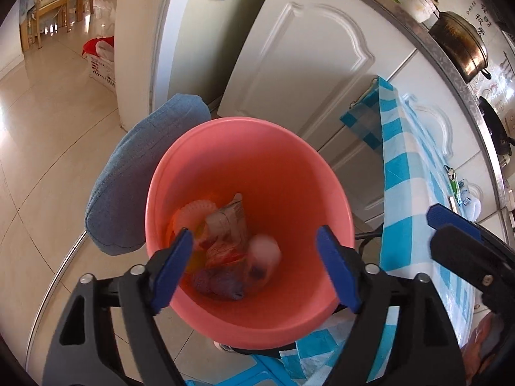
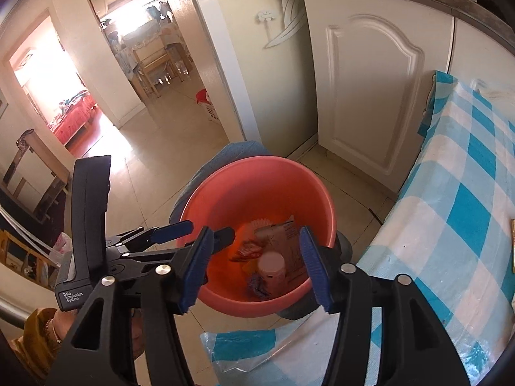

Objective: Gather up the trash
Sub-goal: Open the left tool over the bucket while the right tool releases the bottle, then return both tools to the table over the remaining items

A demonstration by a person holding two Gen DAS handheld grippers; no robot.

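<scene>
Both hand-held grippers hang over a pink bin, jaws spread and nothing between them. The left hand-held gripper (image 1: 254, 251) points down into the pink bin (image 1: 325, 180), its blue pads apart above the near rim; the right hand-held gripper (image 2: 257, 257) hovers beside it, equally empty, its pads framing the same bin from the other side.

Inside the bin lie the collected scraps: a crumpled printed wrapper (image 1: 231, 225), a fluted paper cup liner (image 1: 196, 212), a small pale cup (image 2: 272, 268) and a dark purple wad (image 1: 219, 284).

A blue denim cushion (image 1: 138, 180) touches the bin's far-left wall. To the right, the counter under a blue-and-white checked cloth (image 2: 463, 212) runs close alongside the bin. White cabinet doors (image 2: 370, 96) stand behind, and open tiled floor (image 1: 48, 128) stretches away to the left toward a doorway.
</scene>
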